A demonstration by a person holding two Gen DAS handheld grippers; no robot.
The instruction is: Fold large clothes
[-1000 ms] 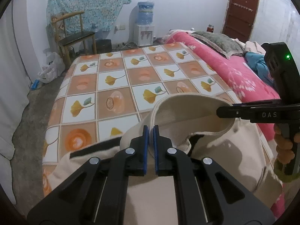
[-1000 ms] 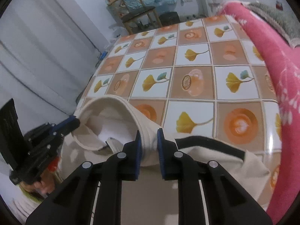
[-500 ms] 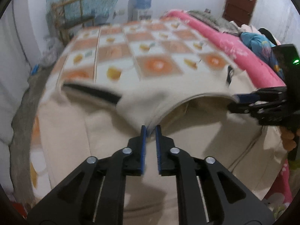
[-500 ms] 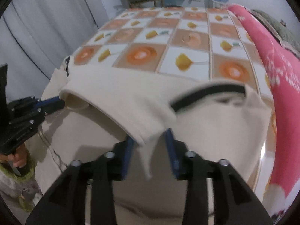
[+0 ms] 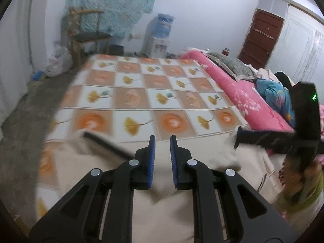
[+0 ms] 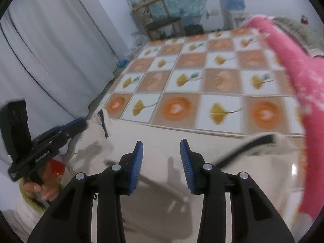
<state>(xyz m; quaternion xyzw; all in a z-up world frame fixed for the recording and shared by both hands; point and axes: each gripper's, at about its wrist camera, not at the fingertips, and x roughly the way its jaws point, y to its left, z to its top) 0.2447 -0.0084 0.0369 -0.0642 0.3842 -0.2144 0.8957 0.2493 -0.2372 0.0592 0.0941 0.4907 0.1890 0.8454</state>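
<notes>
A large cream garment (image 5: 162,198) with black trim (image 5: 107,144) lies flat on the near end of the tiled table; it also shows in the right wrist view (image 6: 162,141). My left gripper (image 5: 162,141) is open and empty just above it. My right gripper (image 6: 161,143) is open wider and empty above the cloth. The right gripper also shows at the right of the left wrist view (image 5: 239,139), and the left gripper at the left of the right wrist view (image 6: 81,123).
The table cover (image 5: 141,93) has orange and white squares with leaf prints. A pink bedspread (image 5: 243,99) runs along the right. A wooden chair (image 5: 87,32) and water dispenser (image 5: 160,34) stand at the back wall. A grey curtain (image 6: 50,60) hangs on the left.
Both grippers have let go of the garment's folded edge and opened. The cloth now lies flat on the table, and both grippers have lifted off it.
</notes>
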